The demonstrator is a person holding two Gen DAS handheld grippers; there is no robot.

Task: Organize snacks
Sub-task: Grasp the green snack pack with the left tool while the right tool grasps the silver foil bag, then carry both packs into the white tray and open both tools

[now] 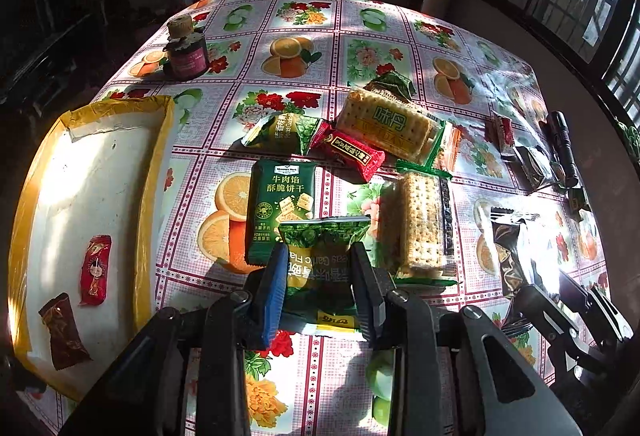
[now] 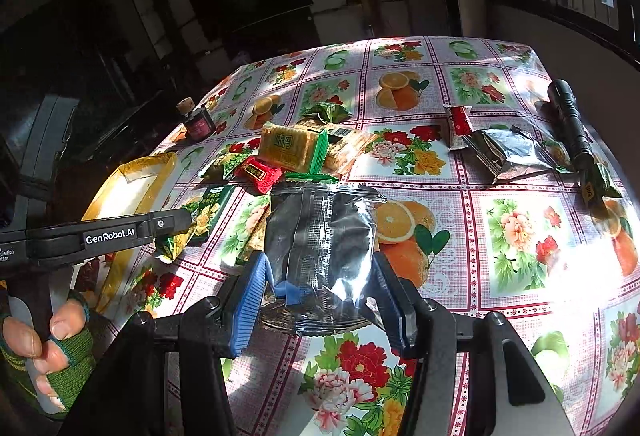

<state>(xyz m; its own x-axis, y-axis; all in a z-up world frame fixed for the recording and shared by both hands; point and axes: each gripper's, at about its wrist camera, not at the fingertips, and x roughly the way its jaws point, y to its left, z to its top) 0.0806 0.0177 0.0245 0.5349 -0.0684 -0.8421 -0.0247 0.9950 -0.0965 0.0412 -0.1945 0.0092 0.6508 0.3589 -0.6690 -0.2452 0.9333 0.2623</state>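
Note:
My left gripper (image 1: pixel 320 256) is shut on a green garlic-pea packet (image 1: pixel 322 268), held just above the flowered tablecloth. My right gripper (image 2: pixel 320 276) is shut on a silver foil snack bag (image 2: pixel 320 240); that bag also shows in the left wrist view (image 1: pixel 508 256). A white tray with a yellow taped rim (image 1: pixel 160 155) lies at the left and holds a red candy (image 1: pixel 95 270) and a brown candy (image 1: pixel 64 332). A pile of snacks sits mid-table: a dark green biscuit pack (image 1: pixel 280 207), cracker packs (image 1: pixel 386 123) (image 1: pixel 422 224), a red candy (image 1: pixel 352 151).
A small dark jar with a cork (image 1: pixel 186 51) stands at the far left of the table. A black flashlight (image 2: pixel 570 123), another silver bag (image 2: pixel 508 151) and a small red packet (image 2: pixel 458 123) lie at the right edge. The left gripper's body (image 2: pixel 100 236) crosses the right wrist view.

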